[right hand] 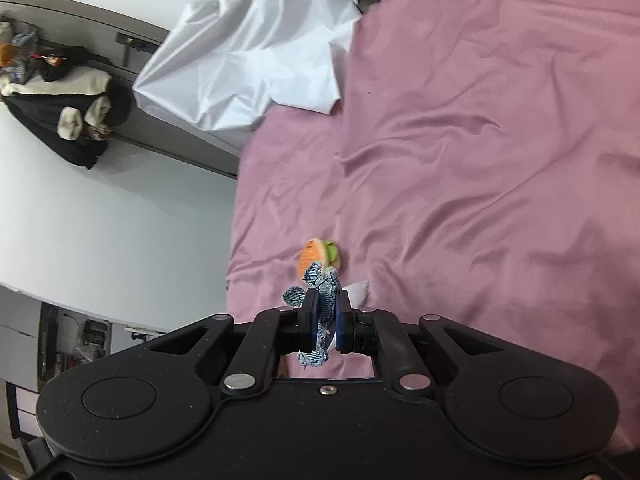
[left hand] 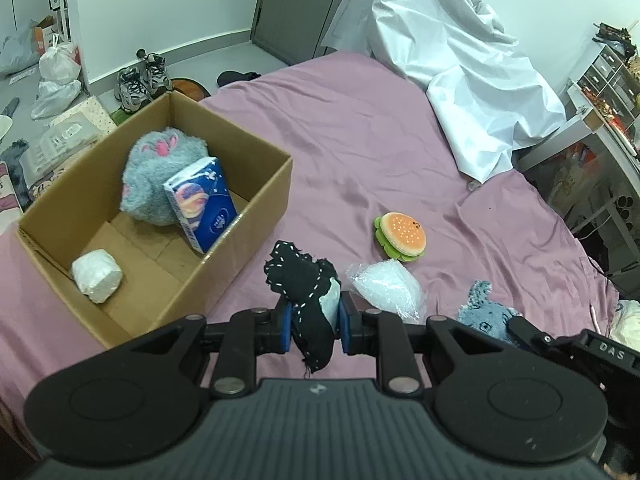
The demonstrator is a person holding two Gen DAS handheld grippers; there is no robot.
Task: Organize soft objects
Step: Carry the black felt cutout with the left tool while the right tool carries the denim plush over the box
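The left gripper (left hand: 313, 325) is clamped on a black stitched cloth toy (left hand: 308, 292), its blue pads pressing the toy's lower half from both sides; the toy's long axis runs up and away from the camera, its wider white-stitched end pointing toward the cardboard box (left hand: 256, 216) and a thin tail hanging down between the fingers. Just right of it, on the purple bedsheet (left hand: 360, 140), lies a crumpled clear plastic bag (left hand: 386, 286), and further right the right gripper (right hand: 325, 316) is closed on a blue denim plush (right hand: 322, 296), held edge-on between the pads with its long axis along the fingers, ears forward toward the burger plush (left hand: 401, 236). The box sits to the left on the bed, open-topped, holding a white wrapped lump (left hand: 97, 275) in its near corner, a blue tissue pack (left hand: 202, 204) standing tilted against a grey fluffy plush (left hand: 160, 176) further back. Beyond, a white sheet (left hand: 448, 64) is heaped at the bed's far side.
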